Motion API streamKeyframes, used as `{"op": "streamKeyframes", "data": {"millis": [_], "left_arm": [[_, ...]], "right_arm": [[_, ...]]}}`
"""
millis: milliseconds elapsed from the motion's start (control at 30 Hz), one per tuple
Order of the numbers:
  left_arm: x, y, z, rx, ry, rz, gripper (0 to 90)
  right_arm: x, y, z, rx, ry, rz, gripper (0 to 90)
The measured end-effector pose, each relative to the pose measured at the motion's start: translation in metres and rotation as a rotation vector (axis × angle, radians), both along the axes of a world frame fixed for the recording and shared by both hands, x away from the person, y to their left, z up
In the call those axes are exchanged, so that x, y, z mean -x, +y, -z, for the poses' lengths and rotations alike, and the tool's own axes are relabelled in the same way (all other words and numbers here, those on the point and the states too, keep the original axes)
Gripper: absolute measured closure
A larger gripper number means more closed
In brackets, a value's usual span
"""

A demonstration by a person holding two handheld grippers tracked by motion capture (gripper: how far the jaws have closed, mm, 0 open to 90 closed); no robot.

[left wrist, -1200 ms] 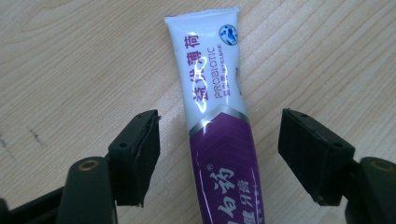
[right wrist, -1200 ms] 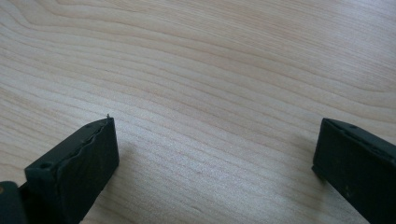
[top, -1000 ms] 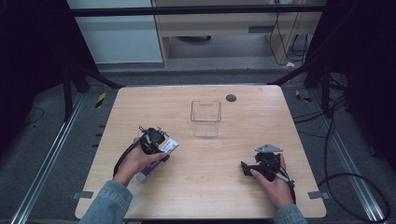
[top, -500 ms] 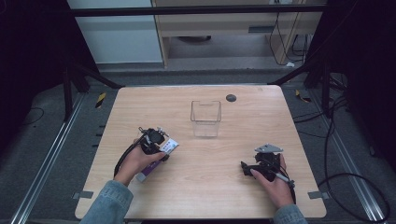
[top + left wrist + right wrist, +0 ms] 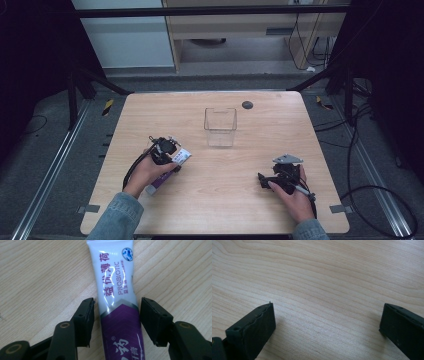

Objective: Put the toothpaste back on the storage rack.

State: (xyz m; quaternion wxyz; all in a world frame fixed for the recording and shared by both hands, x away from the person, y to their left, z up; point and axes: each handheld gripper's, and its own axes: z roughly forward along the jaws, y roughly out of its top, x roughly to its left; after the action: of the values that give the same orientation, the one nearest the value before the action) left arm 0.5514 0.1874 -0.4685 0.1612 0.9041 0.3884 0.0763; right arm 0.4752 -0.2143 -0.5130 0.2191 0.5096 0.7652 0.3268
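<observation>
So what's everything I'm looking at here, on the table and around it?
Light wooden table: one, pale wood, centre of the high view.
White and purple toothpaste tube: one, lying flat on the table's left part, between the left gripper's jaws with a gap on each side.
Clear plastic open-top box: one, transparent, upright at the table's far middle.
Small dark round disc: one, dark grey, near the far edge, right of the box.
Left gripper: one, black, open around the tube.
Right gripper: one, black, open wide over bare wood at the table's right.
Hands: two, one on each gripper, denim sleeves at the near edge.
</observation>
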Motion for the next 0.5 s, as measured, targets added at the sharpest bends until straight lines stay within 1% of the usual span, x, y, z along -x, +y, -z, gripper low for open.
{"op": "streamKeyframes", "data": {"millis": [67, 100, 233, 267, 333, 400, 500], "left_arm": [[-0.0002, 0.0004, -0.0001, 0.001, 0.001, -0.002, 46.0], [-0.0001, 0.0004, 0.0002, 0.003, 0.006, 0.001, 47.6], [0.0002, -0.0004, -0.0002, 0.004, 0.007, 0.003, 51.1], [0.0010, -0.0019, 0.0000, 0.006, 0.006, -0.007, 51.7], [0.0012, -0.0021, 0.0000, 0.001, 0.001, -0.005, 52.2], [0.0026, -0.0030, 0.0003, -0.003, -0.014, -0.012, 52.7], [0.0039, -0.0032, 0.0007, 0.008, -0.019, -0.023, 54.3]], "right_arm": [[0.0000, 0.0001, 0.0000, -0.002, 0.000, 0.001, 0.4], [0.0000, 0.0001, 0.0000, -0.002, 0.000, 0.001, 0.4], [0.0000, 0.0001, 0.0000, -0.002, 0.000, 0.001, 0.4], [0.0000, 0.0000, 0.0000, 0.000, 0.000, 0.000, 0.4], [0.0000, -0.0001, 0.0000, 0.001, 0.000, 0.000, 0.4], [0.0000, 0.0000, 0.0000, 0.000, 0.000, 0.000, 0.4], [0.0000, 0.0001, 0.0000, -0.002, 0.000, 0.001, 0.4]]}}
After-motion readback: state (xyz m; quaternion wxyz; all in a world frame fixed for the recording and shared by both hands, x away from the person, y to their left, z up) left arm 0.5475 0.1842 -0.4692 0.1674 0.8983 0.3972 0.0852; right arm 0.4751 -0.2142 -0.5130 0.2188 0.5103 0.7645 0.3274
